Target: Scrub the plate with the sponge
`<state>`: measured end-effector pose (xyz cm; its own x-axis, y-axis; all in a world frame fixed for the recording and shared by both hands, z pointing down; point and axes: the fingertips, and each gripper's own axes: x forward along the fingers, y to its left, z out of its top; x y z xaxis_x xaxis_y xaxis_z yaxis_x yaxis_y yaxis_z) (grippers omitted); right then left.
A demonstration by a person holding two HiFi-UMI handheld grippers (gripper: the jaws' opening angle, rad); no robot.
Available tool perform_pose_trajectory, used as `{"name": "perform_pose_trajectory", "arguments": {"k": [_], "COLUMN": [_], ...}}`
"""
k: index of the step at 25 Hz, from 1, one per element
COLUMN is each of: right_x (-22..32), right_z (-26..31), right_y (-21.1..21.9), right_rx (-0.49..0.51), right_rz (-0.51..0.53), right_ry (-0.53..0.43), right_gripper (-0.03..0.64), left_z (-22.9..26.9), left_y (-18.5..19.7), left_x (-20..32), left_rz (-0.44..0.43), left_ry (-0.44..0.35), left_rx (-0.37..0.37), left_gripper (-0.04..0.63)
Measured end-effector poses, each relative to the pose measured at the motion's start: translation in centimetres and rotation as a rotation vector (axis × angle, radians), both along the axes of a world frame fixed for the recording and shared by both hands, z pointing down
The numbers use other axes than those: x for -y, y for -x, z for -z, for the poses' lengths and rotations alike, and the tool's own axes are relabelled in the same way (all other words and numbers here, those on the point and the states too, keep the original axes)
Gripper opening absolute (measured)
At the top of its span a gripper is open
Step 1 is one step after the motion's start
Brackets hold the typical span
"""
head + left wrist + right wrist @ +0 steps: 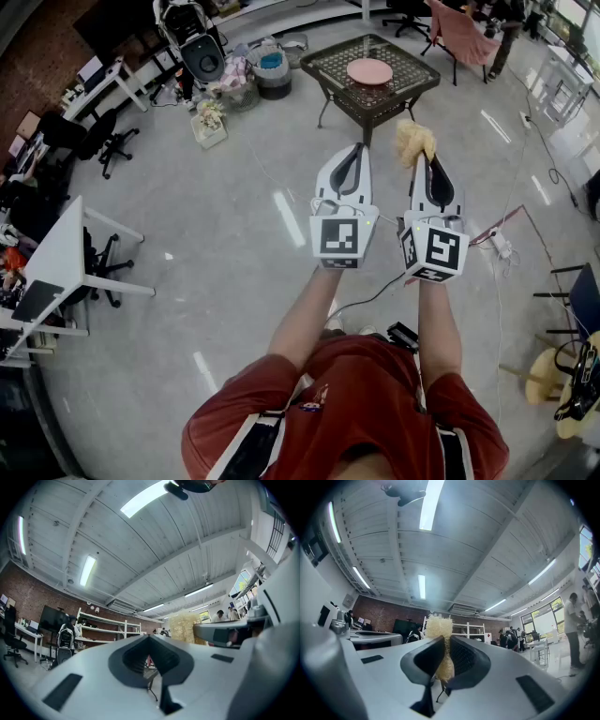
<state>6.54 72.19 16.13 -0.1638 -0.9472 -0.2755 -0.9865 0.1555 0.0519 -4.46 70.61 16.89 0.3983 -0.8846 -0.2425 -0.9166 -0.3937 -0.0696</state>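
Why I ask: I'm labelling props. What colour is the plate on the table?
The plate is pink, with no pattern visible; the head view shows it best.

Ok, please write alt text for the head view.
A person holds out two grippers: the right gripper is shut on a yellow sponge, the left gripper shut and empty. Ahead, a pink plate lies on a dark table.

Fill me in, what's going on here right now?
A person stands on the open floor with a gripper in each hand, both held out in front. The right gripper is shut on a yellow sponge, which sticks out past its jaws. The left gripper is shut and holds nothing. The pink plate lies on a dark table some way ahead of both grippers, so the scrubbing has not started yet.
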Motion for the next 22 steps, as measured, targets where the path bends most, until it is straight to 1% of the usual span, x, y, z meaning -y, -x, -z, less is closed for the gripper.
{"name": "perform_pose_trajectory", "arguments": {"k": [3, 15, 22], "right_x": [-0.2, -1.1, -2.0], "right_z": [-0.2, 0.1, 0.1], "right_y": [-0.4, -1.7, -3.6], "right_rx": [-0.003, 0.009, 0.017], "right_rz": [0.000, 0.009, 0.022], "right_ry": [-0.001, -0.003, 0.001], "right_gripper": [0.041, 0.042, 0.043], "left_z": [-0.2, 0.6, 0.8], "left_y": [-0.3, -1.9, -3.8], "left_x": [-0.4, -1.5, -2.5], "left_rz": [0.010, 0.009, 0.019], "left_ry": [-0.007, -0.029, -0.030], "left_rx": [-0.009, 0.001, 0.006], "left_gripper": [0.014, 0.014, 0.014]}}
